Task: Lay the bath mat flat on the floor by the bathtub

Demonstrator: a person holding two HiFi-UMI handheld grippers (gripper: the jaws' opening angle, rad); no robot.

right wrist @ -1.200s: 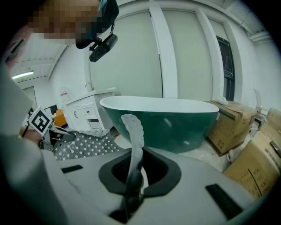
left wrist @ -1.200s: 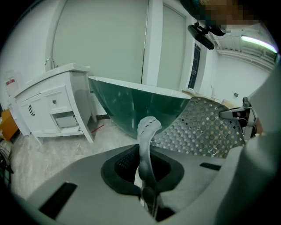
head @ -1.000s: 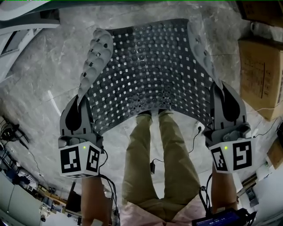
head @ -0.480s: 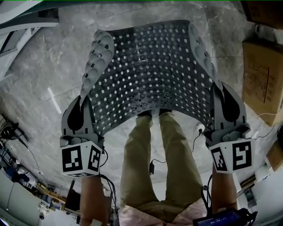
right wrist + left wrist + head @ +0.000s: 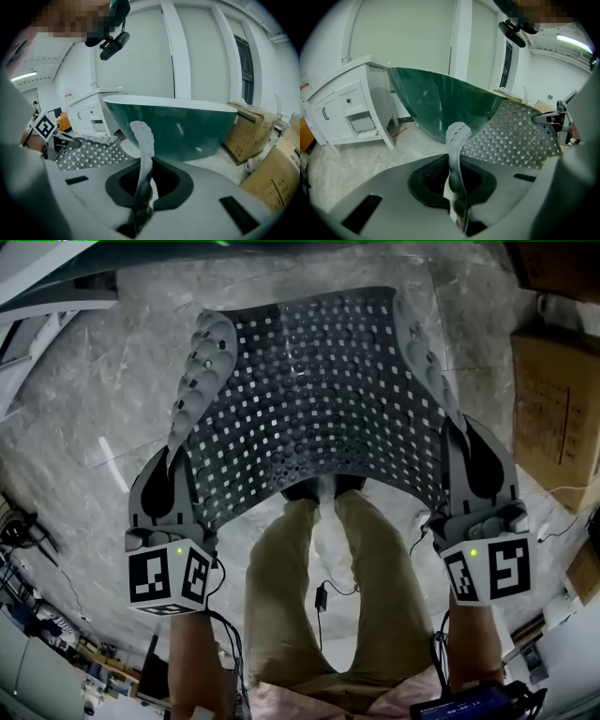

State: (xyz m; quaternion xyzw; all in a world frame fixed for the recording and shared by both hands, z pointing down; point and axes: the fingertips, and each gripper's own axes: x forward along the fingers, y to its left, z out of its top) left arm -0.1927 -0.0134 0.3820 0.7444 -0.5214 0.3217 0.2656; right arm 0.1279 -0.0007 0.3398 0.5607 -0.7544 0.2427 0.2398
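Observation:
A grey perforated bath mat [image 5: 314,395] hangs stretched between my two grippers above the marble floor [image 5: 94,418]. My left gripper [image 5: 171,486] is shut on the mat's left near corner, and that edge [image 5: 454,140] curls up between its jaws. On the right near corner my right gripper [image 5: 476,470] is shut too, the mat's edge [image 5: 143,145] rising from its jaws. The dark green bathtub [image 5: 178,126] with a white rim stands just ahead in both gripper views [image 5: 440,103]. The mat sags in the middle over the person's shoes.
A white cabinet [image 5: 342,108] stands left of the tub. Cardboard boxes [image 5: 553,399] line the right side [image 5: 255,133]. The person's legs [image 5: 323,596] stand between the grippers. The tub's white rim [image 5: 47,268] shows at the top left of the head view.
The mat has shifted slightly forward, away from the person. Both grippers have kept their hold and barely moved. The person's feet have stepped back a little under the mat's near edge.

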